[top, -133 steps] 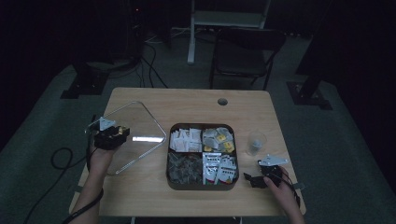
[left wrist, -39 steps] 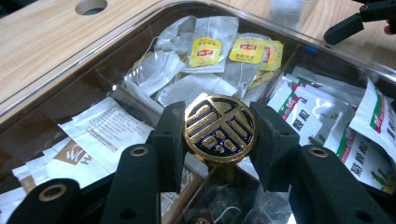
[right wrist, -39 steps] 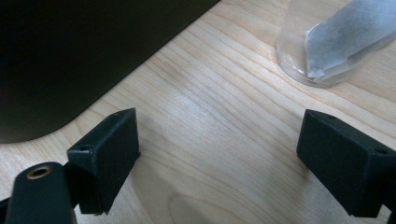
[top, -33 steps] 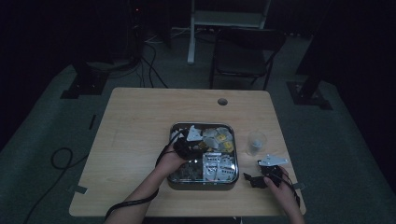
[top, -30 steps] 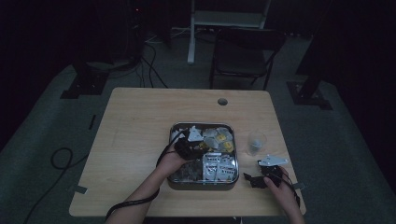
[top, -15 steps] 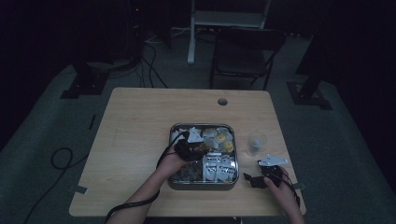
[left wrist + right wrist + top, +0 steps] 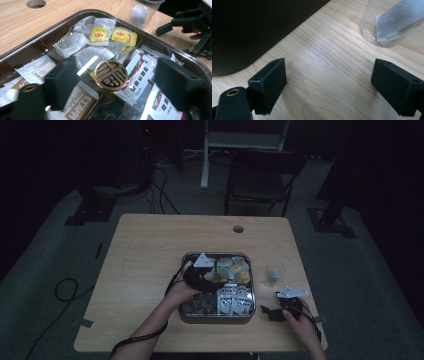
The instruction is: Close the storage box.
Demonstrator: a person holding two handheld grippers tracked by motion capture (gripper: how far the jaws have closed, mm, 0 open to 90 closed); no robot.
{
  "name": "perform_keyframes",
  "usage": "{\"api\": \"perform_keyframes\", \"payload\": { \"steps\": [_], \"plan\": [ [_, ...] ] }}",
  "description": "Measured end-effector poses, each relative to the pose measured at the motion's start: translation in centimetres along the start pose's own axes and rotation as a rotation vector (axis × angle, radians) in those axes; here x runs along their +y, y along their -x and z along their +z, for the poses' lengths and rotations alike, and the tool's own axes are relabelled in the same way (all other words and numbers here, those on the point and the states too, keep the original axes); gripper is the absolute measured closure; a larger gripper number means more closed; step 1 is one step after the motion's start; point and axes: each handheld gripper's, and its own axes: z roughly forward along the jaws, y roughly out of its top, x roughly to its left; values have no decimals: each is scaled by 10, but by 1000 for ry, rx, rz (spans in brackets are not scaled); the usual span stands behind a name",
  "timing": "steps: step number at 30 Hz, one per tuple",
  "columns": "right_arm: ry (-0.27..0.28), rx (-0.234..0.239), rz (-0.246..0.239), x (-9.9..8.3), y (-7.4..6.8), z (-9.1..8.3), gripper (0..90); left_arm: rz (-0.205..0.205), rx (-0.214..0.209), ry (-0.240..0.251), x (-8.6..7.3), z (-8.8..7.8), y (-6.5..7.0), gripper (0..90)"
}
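High view looks down; both close tongs views share the plastic cup [image 7: 142, 12].

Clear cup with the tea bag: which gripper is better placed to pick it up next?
Probably the right gripper: it rests open on the table, with the clear cup just ahead of its jaws. The left gripper is over the tray; its jaws have just been opening around the gold knob.

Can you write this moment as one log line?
left gripper: jaws just opening, gold lid knob between, ungripped | right gripper: open near plastic cup | tea box: lid on
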Motion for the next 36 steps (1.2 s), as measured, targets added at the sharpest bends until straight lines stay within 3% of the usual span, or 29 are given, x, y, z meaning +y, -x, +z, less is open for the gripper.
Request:
{"api": "perform_keyframes", "payload": {
  "steps": [6,8,11,13,27,36],
  "plan": [
    [0,0,0,0,0,0,125,-11,20,14,-2,-3,0,95],
    [0,0,0,0,0,0,125,-29,14,17,-2,-4,-1,4],
    [0,0,0,0,0,0,125,-35,40,31,-2,-7,-2,5],
    [0,0,0,0,0,0,125,-50,59,68,-3,-13,-4,5],
    [1,0,-1,0,0,0,125,-26,118,112,-11,-24,-8,5],
    [1,0,-2,0,0,0,125,-38,152,122,-17,-34,-14,6]
  ]
}}
